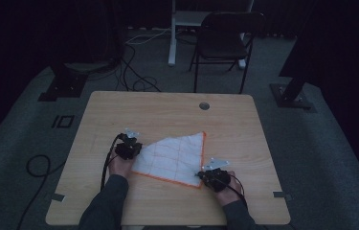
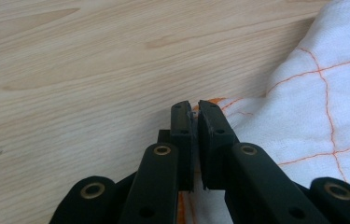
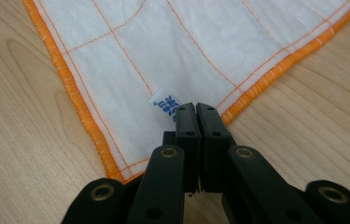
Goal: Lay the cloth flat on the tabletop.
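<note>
A white cloth with orange grid lines and an orange hem lies folded into a rough triangle on the wooden table. My left gripper is at its left corner. In the left gripper view the jaws are pressed together with the cloth edge running between them. My right gripper is at the near right corner. In the right gripper view it is shut on the cloth beside a small blue-printed label.
A round cable hole sits near the table's far edge. Beyond the table stand a black folding chair and a white desk leg. Cables trail over the grey floor, with dark stand bases at both sides.
</note>
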`<state>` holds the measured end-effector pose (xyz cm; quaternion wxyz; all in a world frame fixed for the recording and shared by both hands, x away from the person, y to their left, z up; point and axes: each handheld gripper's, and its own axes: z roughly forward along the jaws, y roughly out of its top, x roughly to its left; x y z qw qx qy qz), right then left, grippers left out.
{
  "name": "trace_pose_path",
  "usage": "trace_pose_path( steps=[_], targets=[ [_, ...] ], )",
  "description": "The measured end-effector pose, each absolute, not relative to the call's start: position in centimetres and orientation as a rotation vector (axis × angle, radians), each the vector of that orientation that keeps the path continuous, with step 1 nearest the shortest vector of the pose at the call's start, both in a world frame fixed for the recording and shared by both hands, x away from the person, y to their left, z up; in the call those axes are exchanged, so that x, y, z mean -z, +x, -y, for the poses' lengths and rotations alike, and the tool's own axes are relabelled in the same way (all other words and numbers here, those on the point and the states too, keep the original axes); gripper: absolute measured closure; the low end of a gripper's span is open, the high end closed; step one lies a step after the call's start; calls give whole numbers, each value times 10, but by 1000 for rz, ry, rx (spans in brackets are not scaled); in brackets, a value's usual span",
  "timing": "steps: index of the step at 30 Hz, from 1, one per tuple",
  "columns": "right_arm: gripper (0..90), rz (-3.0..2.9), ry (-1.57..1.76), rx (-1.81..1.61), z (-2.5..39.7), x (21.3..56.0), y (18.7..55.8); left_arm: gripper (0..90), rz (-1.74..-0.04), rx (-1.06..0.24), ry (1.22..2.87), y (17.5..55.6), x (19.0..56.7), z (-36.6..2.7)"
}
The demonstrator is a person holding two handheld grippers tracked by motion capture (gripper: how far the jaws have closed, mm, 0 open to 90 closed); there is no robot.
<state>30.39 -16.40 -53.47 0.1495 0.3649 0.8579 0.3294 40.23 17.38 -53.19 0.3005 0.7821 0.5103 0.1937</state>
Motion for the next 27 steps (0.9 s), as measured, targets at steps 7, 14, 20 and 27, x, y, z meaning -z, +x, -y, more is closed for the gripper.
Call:
trace_pose_path(
  steps=[7,14,20,27],
  targets=[
    [870,-2465,1056,-952,163,534,306,755,-1370,-543,2074,404,531,-171],
    [795,-2422,1044,-965,159,531,313,642,-1334,-539,2079,408,528,-164],
    [762,-2375,1058,-955,156,528,324,601,-1331,-534,2088,413,528,-157],
    [762,-2342,1093,-946,154,530,335,561,-1315,-507,2097,413,529,-156]
  ],
)
